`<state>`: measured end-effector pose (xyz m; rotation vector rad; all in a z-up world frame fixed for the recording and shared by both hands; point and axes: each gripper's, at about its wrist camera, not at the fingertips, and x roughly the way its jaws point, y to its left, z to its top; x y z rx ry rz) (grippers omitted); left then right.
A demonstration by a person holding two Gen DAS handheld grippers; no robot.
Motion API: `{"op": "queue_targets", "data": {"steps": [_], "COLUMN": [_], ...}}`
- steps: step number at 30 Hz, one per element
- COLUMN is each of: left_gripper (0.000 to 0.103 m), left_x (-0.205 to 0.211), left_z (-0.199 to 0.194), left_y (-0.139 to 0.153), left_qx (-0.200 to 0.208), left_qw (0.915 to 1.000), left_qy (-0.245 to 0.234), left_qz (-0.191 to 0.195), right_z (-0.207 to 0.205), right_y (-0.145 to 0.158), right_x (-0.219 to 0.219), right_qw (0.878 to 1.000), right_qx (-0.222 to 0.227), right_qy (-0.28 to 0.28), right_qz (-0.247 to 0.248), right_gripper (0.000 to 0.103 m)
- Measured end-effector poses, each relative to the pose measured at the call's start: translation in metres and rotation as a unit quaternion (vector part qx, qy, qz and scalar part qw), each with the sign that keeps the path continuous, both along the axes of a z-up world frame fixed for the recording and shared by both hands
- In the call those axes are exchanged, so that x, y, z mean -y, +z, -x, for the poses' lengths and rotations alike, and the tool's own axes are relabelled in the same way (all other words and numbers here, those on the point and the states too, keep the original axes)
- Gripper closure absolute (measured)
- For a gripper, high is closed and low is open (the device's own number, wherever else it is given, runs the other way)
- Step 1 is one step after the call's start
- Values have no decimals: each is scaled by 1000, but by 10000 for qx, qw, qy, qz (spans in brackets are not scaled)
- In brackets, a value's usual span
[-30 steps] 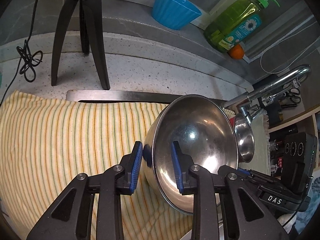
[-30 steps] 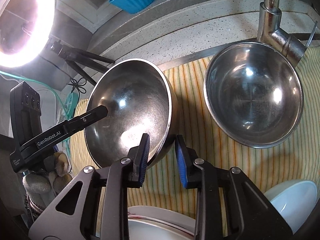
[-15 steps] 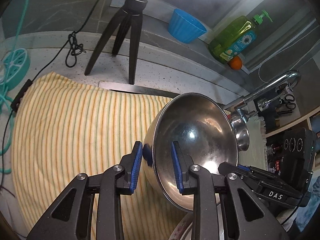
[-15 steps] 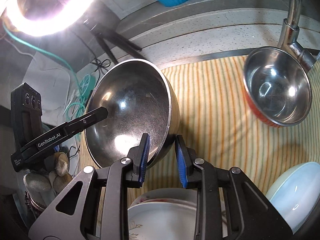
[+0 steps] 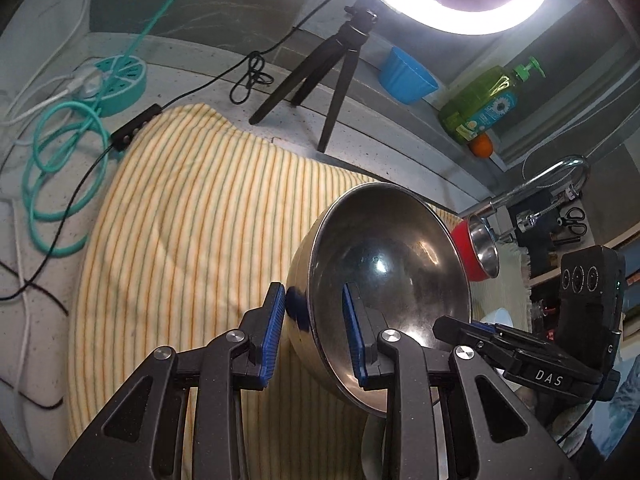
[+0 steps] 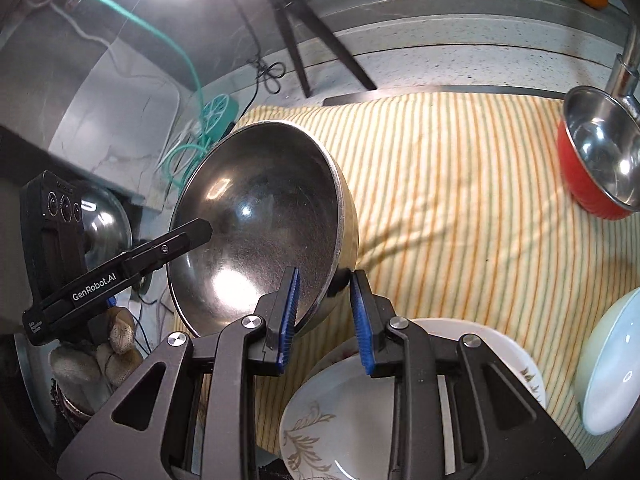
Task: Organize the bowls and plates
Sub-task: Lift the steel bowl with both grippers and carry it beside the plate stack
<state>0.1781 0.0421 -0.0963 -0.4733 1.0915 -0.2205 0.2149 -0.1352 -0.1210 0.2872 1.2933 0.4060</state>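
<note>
Striped cloth [image 6: 460, 184] is covering the worktop [image 5: 52, 320]. Low in frame, the left tool [image 5: 314, 334] and right tool [image 6: 324, 316] are each clamping opposite rims of the steel bowl [image 6: 264, 216] – tilted, lifted above the cloth; beyond, a red bowl [image 6: 576, 184] is sitting at right.

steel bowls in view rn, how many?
2: big bowl gripped at opposite rims by the left gripper and right gripper; red-sided bowl on the towel by the faucet. More may be hidden.

Striped cloth [image 5: 192, 240] bare at centre; tripod [image 5: 332, 76] behind, red bowl [image 6: 596, 160] right, plates [image 6: 360, 408] near
</note>
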Motion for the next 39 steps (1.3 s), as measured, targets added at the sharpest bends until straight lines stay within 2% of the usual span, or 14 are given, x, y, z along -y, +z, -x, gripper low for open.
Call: {"op": "queue_targets", "data": {"steps": [10,20,39], "left_gripper": [77,77,77], "left_x": [-23,-34,-42], "left_z": [49,86,124], "left_y": [-3,-11,-28], "left_qx": [-58,-175,-424], "left_qw": [9991,9983,9965], "left_qy": [415,554,720], "left_qz": [92,60,70], "right_z": [30,57,89], "right_y": [1,-11,-23], "right_x": [-34,-49,-68], "right_qw": [9989,9970,9933], "right_qx": [9,-164,-254], "right_qy": [463,748,1111], "right_qz": [52,91,178], "right_gripper": [76,76,75]}}
